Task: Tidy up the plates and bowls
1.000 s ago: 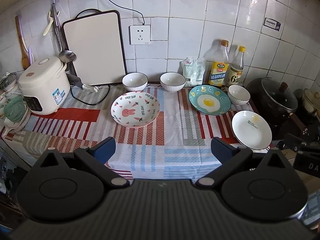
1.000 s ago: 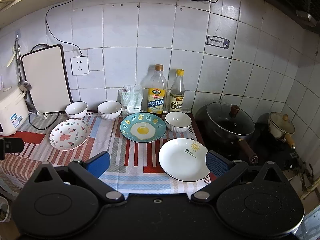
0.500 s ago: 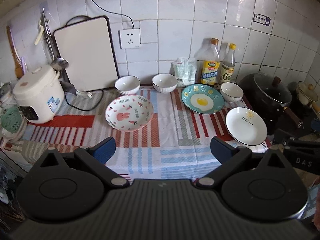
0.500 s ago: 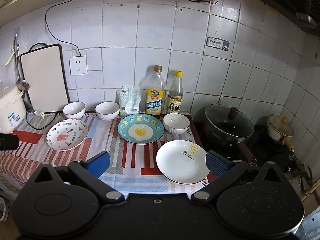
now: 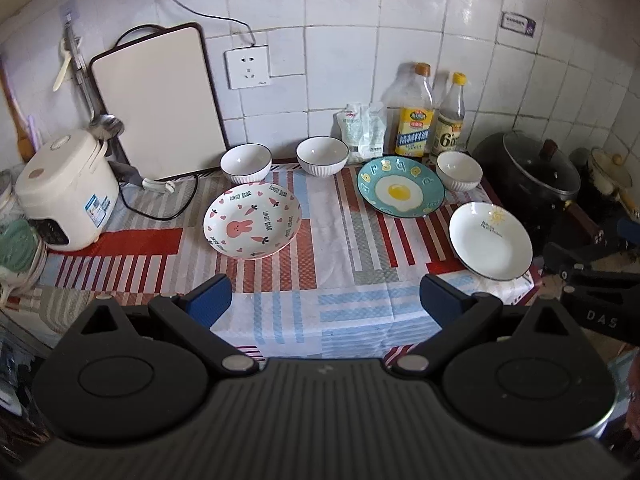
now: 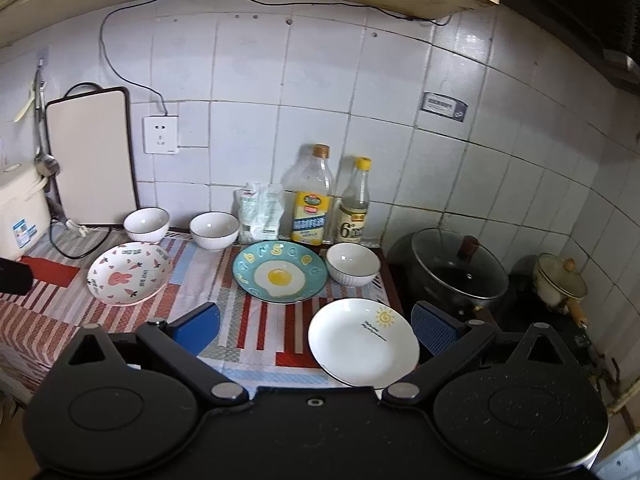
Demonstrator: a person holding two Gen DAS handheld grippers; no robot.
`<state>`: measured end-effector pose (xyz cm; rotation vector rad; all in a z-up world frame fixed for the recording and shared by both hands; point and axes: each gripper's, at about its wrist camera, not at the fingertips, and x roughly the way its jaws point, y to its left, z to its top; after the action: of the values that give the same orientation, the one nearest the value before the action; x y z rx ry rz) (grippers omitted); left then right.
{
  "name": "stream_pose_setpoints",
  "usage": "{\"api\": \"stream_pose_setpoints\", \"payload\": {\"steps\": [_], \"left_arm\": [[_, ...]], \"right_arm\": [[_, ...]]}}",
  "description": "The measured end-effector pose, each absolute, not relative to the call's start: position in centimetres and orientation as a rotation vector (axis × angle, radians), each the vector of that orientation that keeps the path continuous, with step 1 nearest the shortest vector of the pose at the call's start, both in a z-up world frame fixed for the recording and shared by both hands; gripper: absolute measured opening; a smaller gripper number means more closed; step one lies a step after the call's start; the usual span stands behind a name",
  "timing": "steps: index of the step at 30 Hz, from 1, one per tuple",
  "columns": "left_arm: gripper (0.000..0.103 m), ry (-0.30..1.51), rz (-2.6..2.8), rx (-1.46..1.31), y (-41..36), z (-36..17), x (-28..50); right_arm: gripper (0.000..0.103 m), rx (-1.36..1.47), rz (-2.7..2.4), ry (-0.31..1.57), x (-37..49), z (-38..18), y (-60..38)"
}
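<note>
On the striped cloth lie a pink rabbit plate (image 5: 252,224) (image 6: 129,273), a teal egg plate (image 5: 400,191) (image 6: 280,277) and a white sun plate (image 5: 490,246) (image 6: 362,342). Three white bowls stand behind them: left (image 5: 246,162) (image 6: 146,224), middle (image 5: 322,156) (image 6: 214,230), right (image 5: 459,170) (image 6: 352,265). My left gripper (image 5: 326,300) is open and empty above the cloth's front edge. My right gripper (image 6: 316,326) is open and empty, with the white sun plate between its fingers in view.
A rice cooker (image 5: 66,190) and a cutting board (image 5: 160,100) stand at the left. Two bottles (image 5: 416,120) and a white bag (image 5: 362,132) stand against the tiled wall. A black lidded pot (image 6: 458,270) and a small pot (image 6: 560,282) sit at the right.
Both grippers have drawn back and up a little, so the dishes look smaller and farther. The right gripper has edged into the left wrist view at right. No dish has moved.
</note>
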<state>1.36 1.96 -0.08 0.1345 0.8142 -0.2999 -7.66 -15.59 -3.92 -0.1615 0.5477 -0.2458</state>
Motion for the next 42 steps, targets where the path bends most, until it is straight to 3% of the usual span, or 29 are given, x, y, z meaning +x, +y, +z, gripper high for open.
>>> {"api": "stream_pose_setpoints", "payload": {"steps": [15, 20, 31, 36, 42], "left_arm": [[0.102, 0.860, -0.472, 0.205, -5.3, -3.3, 6.0], [0.103, 0.788, -0.495, 0.174, -8.2, -5.5, 7.5], [0.102, 0.772, -0.614, 0.144, -15.8, -14.8, 13.3], [0.100, 0.822, -0.611, 0.143, -19.9, -20.7, 15.5], [0.086, 0.903, -0.613, 0.221, -23.4, -25.4, 17.9]], "right_arm": [[0.103, -0.158, -0.248, 0.509, -6.6, -6.5, -20.2], [0.100, 0.079, -0.138, 0.488, -5.8, -9.1, -25.3], [0.097, 0.153, -0.155, 0.556, -2.4, -17.0, -32.7], [0.087, 0.225, -0.176, 0.674, 0.2, -21.9, -35.3], [0.083, 0.352, -0.230, 0.731, 1.9, -25.2, -37.6]]}}
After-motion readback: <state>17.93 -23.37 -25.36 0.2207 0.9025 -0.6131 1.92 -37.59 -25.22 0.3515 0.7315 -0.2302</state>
